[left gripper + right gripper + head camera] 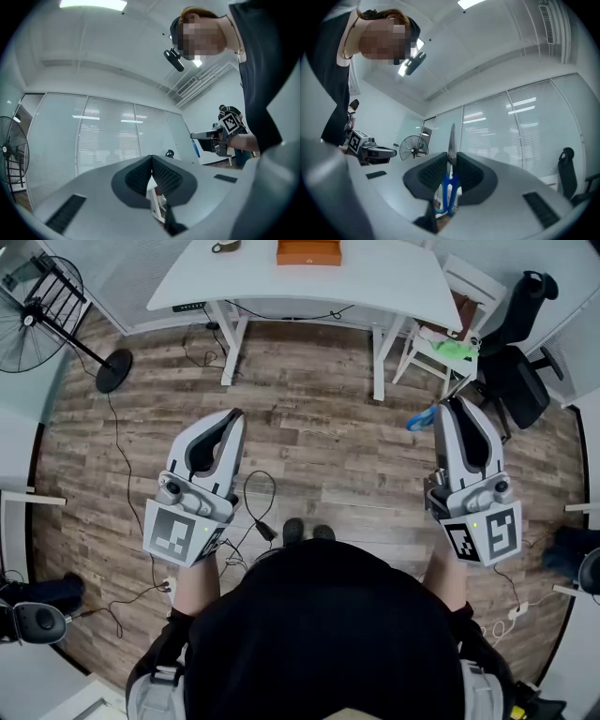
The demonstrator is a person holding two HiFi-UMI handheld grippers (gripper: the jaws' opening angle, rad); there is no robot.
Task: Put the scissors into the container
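Closest to the camera is the person in a black top, holding both tools out in front, tipped slightly upward. The left gripper [235, 417] is clenched on nothing. In the left gripper view its ribbed pads [165, 174] meet at the tip with only a thin gap further back, and there's nothing between them. The right gripper [453, 405] is clamped on the scissors [420, 418], which sit right there in the air, well away from the table. In the right gripper view the metal blades poke up past the jaw tips while the blue handles [449, 193] hang down below the pads, so the grip looks to be about where blade meets handle. From the head view only the blue handle loop peeks out on the left side of that gripper.

A pair of dark shoes [306, 530] stands on the wood-plank floor [319, 399], with some black cables [258, 502] snaking just beside them.

Further out there's a white desk [375, 282] with the orange container [308, 251] sitting on top near its far edge. A standing fan [37, 310] is off to the left, a white chair [439, 351] with something green on it stands beside the desk's right end, and there's a black office chair [517, 367] past that.
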